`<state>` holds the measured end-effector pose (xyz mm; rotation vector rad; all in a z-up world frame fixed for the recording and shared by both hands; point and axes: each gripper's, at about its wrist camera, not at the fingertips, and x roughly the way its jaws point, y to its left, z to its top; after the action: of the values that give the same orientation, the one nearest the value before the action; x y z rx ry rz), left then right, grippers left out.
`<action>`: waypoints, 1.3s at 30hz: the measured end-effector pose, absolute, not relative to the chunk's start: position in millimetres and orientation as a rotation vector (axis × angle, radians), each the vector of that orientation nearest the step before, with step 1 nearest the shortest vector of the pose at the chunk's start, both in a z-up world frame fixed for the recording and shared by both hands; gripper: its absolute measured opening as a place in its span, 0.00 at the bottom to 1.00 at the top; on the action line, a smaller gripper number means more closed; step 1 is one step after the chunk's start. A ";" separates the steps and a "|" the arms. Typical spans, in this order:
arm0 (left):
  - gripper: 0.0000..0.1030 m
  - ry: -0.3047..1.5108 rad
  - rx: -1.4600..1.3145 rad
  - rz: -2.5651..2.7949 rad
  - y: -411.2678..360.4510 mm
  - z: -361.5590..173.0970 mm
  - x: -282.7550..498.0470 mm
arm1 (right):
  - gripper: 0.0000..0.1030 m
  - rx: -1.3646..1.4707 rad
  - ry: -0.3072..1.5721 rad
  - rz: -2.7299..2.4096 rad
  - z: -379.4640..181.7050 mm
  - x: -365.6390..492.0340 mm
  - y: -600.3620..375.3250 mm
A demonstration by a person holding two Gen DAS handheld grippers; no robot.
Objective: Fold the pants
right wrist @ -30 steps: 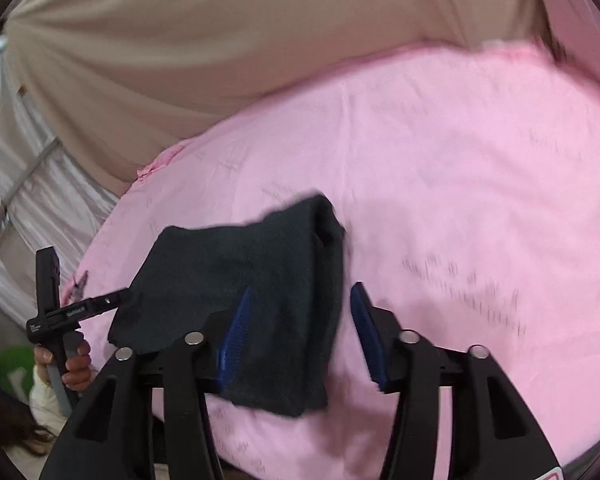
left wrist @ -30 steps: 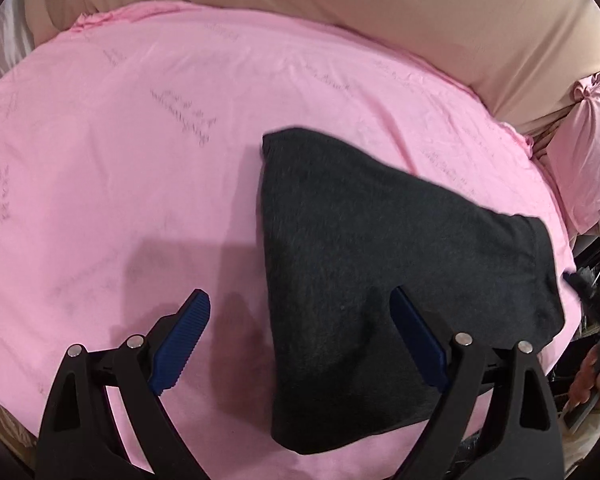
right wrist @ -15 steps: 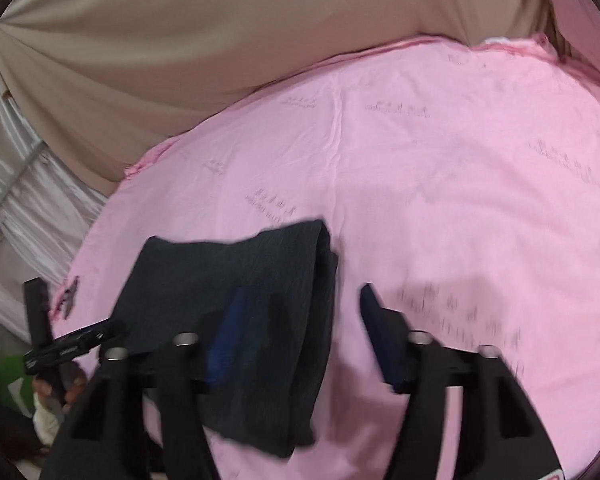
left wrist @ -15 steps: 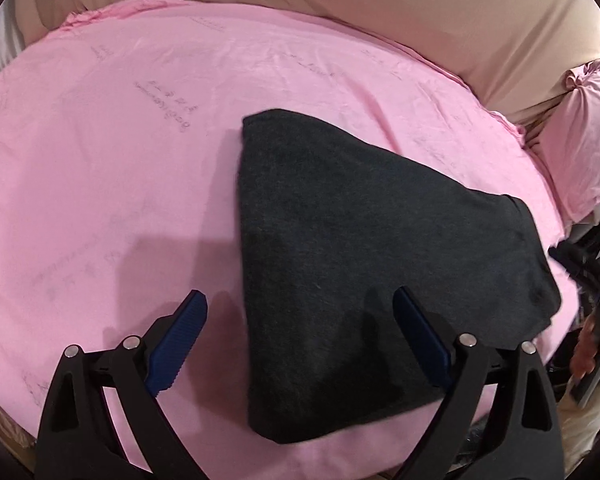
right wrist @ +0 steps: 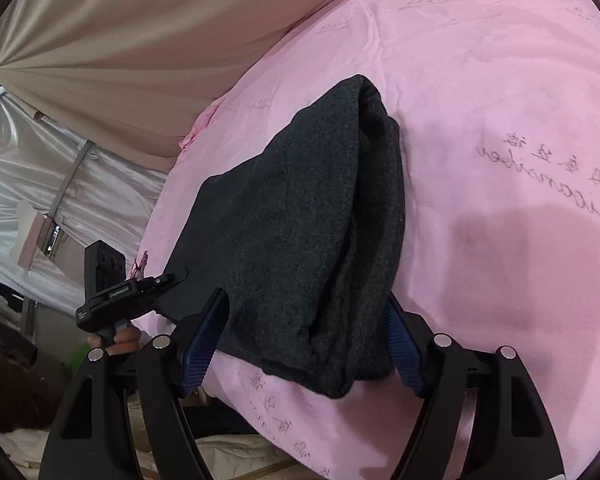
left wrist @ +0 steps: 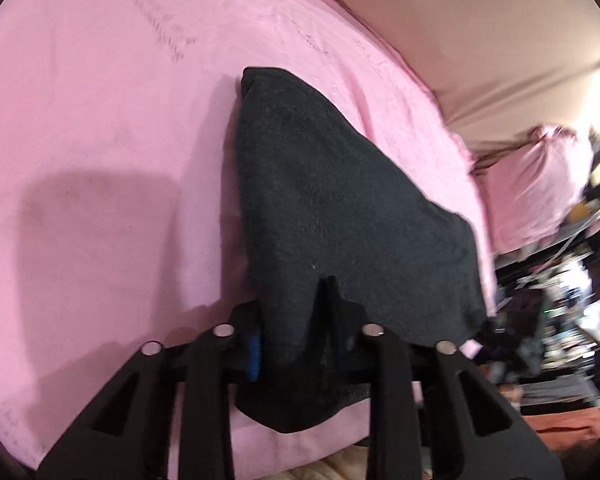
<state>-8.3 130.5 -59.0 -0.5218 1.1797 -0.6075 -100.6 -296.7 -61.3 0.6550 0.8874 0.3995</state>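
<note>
The dark grey pants [left wrist: 340, 208] lie folded into a thick stack on the pink bed sheet [left wrist: 100, 160]. My left gripper [left wrist: 296, 344] is shut on the near edge of the pants, with the cloth bunched between its blue pads. In the right wrist view the pants [right wrist: 300, 216] lie with their folded layers showing on the right side. My right gripper [right wrist: 304, 340] is open and straddles the near end of the stack, one blue pad on each side. The left gripper [right wrist: 112, 292] shows at the far left edge of the pants, held by a hand.
A beige headboard [right wrist: 140, 40] curves behind the bed. A pink pillow [left wrist: 540, 184] lies at the right end. The bed's near edge [right wrist: 280, 412] runs just below the pants. Clutter [left wrist: 560, 320] stands beyond the bed on the right.
My left gripper has closed on the near edge of the pants. My right gripper has moved in low so that its open jaws now straddle the other end of the stack.
</note>
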 end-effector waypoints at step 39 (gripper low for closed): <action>0.13 0.125 0.036 -0.680 96.3 320.9 -109.4 | 0.26 0.197 -0.002 0.398 270.6 -157.9 -273.5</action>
<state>-109.4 96.3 320.9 0.0362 0.1246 -0.6799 -157.9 -273.5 270.6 0.1970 -0.0017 0.3976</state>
